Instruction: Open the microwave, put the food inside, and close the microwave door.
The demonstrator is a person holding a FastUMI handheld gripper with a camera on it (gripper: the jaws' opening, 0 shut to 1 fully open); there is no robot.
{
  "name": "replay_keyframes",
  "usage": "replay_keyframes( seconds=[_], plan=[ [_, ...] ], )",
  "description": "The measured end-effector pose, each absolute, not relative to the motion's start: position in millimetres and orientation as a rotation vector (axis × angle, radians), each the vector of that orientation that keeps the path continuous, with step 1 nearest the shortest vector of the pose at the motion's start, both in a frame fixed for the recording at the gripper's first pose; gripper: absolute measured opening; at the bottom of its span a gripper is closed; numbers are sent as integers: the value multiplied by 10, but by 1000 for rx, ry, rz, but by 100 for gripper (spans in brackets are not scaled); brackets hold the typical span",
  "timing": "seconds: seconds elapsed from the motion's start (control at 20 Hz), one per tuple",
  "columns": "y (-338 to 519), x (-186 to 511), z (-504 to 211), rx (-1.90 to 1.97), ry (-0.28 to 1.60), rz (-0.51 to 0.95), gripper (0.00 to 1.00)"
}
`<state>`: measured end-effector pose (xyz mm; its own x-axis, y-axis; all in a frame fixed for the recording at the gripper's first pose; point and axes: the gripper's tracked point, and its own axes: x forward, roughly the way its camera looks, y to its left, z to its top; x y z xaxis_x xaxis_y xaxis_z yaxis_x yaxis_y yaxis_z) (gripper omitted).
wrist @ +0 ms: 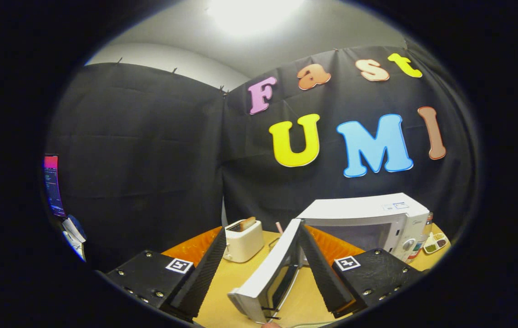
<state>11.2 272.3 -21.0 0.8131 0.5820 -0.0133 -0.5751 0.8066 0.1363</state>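
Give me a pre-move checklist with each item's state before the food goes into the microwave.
1. Microwave door swung open: ok.
2. Gripper fingers spread apart, pressing on nothing: ok.
3. Food held in gripper: not ok, none between the fingers.
4. Door edge lies between the fingers, must be cleared first: not ok.
5. Cavity free of items: cannot tell, interior dim.
6. Toaster stands apart from the door: ok.
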Motion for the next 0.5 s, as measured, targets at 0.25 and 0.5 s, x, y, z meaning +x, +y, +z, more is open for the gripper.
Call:
replay_keyframes(
  seconds=[0.25, 0.5],
  plan=[
    [3212, -208, -432, 122, 99, 749, 97],
    [3571, -462, -896, 95, 201, 840, 88]
  ],
)
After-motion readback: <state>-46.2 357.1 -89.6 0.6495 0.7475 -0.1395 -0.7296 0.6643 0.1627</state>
